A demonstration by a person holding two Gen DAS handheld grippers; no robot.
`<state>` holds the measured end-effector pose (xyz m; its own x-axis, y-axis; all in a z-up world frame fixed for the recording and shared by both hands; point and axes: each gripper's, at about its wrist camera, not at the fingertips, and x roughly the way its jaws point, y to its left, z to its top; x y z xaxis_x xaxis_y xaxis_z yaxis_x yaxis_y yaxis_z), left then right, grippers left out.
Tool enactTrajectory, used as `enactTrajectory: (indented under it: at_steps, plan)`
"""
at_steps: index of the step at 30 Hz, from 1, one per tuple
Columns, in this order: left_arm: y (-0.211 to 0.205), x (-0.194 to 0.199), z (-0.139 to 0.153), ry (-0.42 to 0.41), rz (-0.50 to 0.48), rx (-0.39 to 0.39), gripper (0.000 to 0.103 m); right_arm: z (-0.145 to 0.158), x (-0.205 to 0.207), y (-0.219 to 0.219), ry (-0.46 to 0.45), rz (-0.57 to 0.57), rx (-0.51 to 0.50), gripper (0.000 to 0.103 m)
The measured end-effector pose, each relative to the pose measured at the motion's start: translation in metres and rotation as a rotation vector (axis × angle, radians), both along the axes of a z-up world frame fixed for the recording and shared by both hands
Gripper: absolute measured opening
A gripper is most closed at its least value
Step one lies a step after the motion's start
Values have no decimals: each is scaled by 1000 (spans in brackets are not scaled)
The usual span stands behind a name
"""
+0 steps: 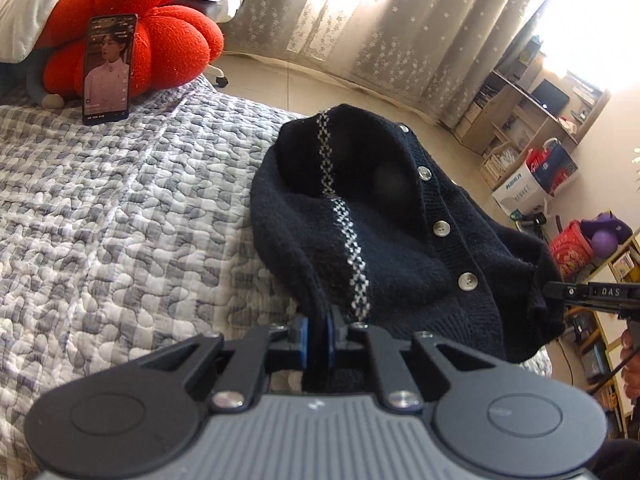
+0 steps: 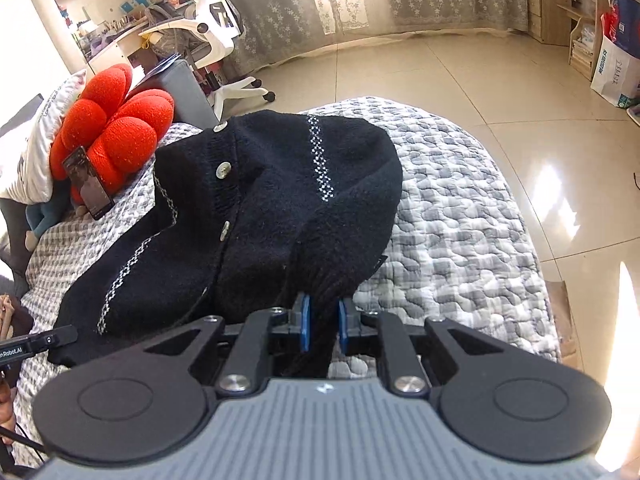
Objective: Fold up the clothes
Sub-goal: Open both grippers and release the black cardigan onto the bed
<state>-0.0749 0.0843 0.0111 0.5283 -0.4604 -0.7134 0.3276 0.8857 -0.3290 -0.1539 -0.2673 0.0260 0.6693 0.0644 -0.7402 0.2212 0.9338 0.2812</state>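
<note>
A black knit cardigan (image 1: 384,232) with pale buttons and white patterned stripes hangs lifted over the quilted bed. My left gripper (image 1: 318,326) is shut on its ribbed hem near a stripe. In the right wrist view the same cardigan (image 2: 272,200) drapes away from my right gripper (image 2: 323,320), which is shut on a bunched fold of the hem. The far part of the garment still rests on the quilt. The right gripper's finger (image 1: 576,294) shows at the right edge of the left wrist view, at the cardigan's other corner.
The grey-and-white quilt (image 1: 120,208) covers the bed. A red flower cushion (image 1: 132,40) with a phone (image 1: 107,69) leaning on it sits at the bed's far end. An office chair (image 2: 216,36), tiled floor, curtains and shelves surround the bed.
</note>
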Motion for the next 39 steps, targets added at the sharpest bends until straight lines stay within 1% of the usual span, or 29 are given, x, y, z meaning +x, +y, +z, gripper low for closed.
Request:
enactTrajectory:
  at_steps: [5,7,11,15,18,19,20,21,22,23,24,25,26,27,28,29,30,31,37,39]
  plan:
    - [-6,-15,1,24,-36,49,9,2,-16,1,24,21,-15,16]
    - [-9,-18,-1,44,-50,72,9,-1,-17,2,49,32,-17,16]
    - [-15,-21,-12,86,-75,136,9,-13,-11,3,118,50,-13,16]
    - [-18,-18,-26,125,-94,178,9,-25,-5,0,173,56,2,17]
    - [-21,-16,-31,141,-127,200,10,-34,-1,-2,220,72,-22,18]
    - [-22,-15,-33,148,-137,206,10,-35,0,-2,232,81,-40,20]
    - [-23,-13,-34,156,-144,209,11,-37,0,-1,241,88,-55,25]
    - [-25,-12,-36,165,-152,211,13,-38,1,0,249,95,-71,25]
    - [-26,-10,-36,169,-157,215,16,-39,1,0,256,100,-84,27]
    - [-27,-9,-36,168,-158,220,25,-39,2,-1,256,98,-90,34]
    - [-27,-7,-35,163,-155,226,40,-39,2,-3,251,95,-96,39]
    - [-27,-6,-33,156,-149,225,48,-38,2,-4,245,92,-103,49]
    - [-27,-4,-30,151,-145,218,59,-38,2,-6,239,89,-109,56]
    - [-26,-2,-28,145,-141,210,63,-37,2,-8,230,84,-114,59]
    - [-26,-1,-25,139,-138,203,65,-36,3,-9,221,78,-119,65]
    - [-25,1,-24,136,-131,195,70,-35,3,-11,212,73,-122,67]
    - [-24,3,-23,134,-121,191,74,-35,4,-13,205,68,-118,67]
    - [-23,6,-23,131,-109,189,75,-36,5,-15,200,63,-109,67]
    - [-27,23,-25,116,-67,180,77,-34,14,-20,163,38,-97,67]
    - [-30,29,-24,107,-65,157,77,-34,17,-21,142,35,-87,67]
